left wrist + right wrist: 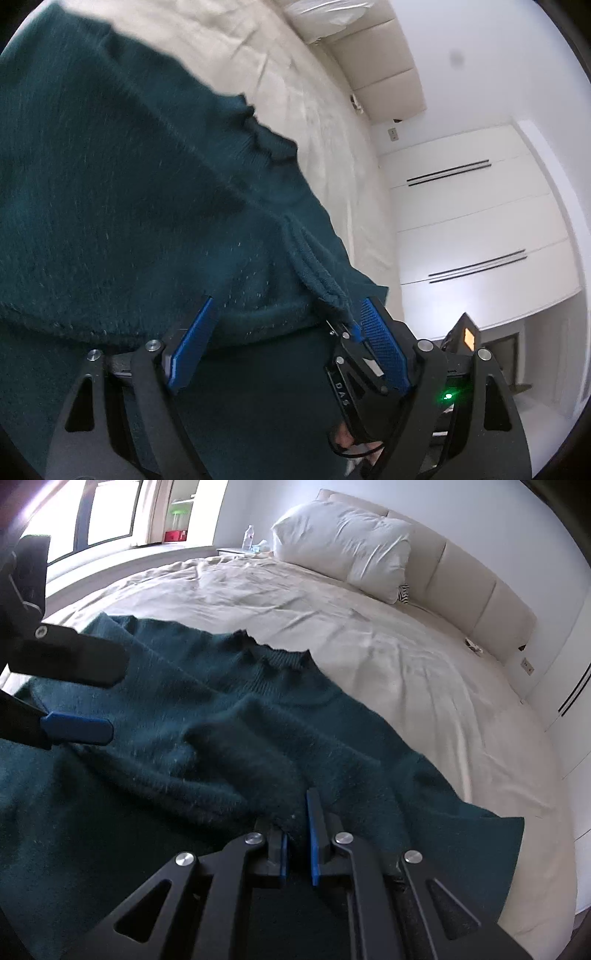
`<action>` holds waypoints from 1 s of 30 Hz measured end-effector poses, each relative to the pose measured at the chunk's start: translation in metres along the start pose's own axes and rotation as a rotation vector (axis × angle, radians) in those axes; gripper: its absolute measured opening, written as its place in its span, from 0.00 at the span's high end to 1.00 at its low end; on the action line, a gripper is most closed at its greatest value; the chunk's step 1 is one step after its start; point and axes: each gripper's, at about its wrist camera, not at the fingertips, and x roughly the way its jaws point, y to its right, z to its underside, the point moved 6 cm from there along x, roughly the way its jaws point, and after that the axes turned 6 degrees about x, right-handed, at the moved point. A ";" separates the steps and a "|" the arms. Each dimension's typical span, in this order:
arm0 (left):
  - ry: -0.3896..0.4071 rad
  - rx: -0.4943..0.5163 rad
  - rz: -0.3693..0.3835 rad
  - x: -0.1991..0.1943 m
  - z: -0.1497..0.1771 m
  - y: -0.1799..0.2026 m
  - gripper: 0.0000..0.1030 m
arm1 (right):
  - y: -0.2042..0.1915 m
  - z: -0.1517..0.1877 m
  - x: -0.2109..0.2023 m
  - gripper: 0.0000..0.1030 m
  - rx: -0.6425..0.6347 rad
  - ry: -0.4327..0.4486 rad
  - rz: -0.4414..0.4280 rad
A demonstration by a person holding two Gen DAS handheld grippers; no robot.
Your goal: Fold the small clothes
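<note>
On the bed [369, 657]: teal sweater [184, 738] lay rumpled
Right gripper [297, 834]: clamped its cuff (pillow [343, 542] seen here only)
Left gripper [284, 332]: spread wide; wardrobe [480, 206] its view alone

The left tool [284, 332] has matte black triangular linkage arms with cut-out windows, joined by round silver screws, and carries two flat blue pads [192, 347] with a fine ribbed grain. The right tool [297, 834] is built the same way, black arms with silver screws [184, 859] at the pivots and narrow blue pads at the tips. In the left wrist view the right tool's black body bears pale lettering, a green light [448, 397] glows beside it, a thin black cable loops under it, and a patch of bare skin [341, 435] shows just below.
</note>
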 end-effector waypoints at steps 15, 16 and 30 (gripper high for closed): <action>-0.171 -0.028 0.053 0.054 -0.021 0.019 0.58 | -0.012 -0.001 -0.020 0.90 -0.055 0.069 -0.014; -0.194 -0.025 0.046 0.057 -0.020 0.018 0.74 | -0.011 -0.001 -0.019 0.89 -0.046 0.067 -0.023; -0.099 0.113 -0.085 0.014 -0.040 0.030 0.93 | 0.127 0.071 -0.074 0.43 0.661 0.081 -0.331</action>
